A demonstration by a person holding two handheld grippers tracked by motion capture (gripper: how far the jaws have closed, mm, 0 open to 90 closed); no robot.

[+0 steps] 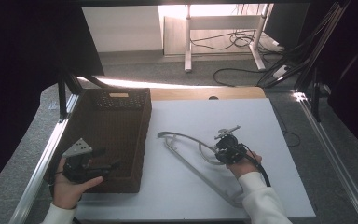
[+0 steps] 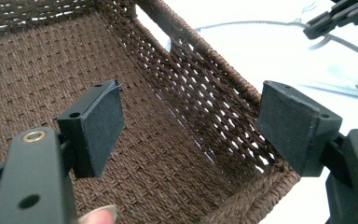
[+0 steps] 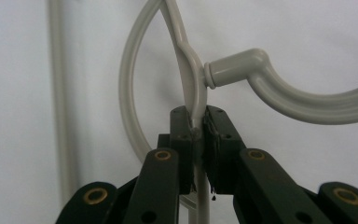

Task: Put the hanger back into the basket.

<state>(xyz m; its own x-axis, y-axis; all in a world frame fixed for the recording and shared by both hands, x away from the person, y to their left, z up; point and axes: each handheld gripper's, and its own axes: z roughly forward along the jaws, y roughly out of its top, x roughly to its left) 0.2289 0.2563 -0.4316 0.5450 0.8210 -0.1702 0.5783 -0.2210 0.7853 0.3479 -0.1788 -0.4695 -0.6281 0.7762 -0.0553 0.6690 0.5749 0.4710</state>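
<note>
Right gripper (image 3: 196, 140) clamped on grey hanger (image 1: 186, 158) near its hook, mid-tabletop (image 1: 270, 140) toward the near edge. Left gripper (image 2: 191, 126) spread wide, holding nothing, over the brown wicker basket's (image 1: 121, 121) near-left corner, well apart from the hanger.

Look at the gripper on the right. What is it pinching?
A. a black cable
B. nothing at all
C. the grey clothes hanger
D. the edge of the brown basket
C: in the right gripper view the right gripper has its jaws closed on a thin bar of the grey clothes hanger, just below the hook, and the high view shows it at the hanger on the white table.
</note>
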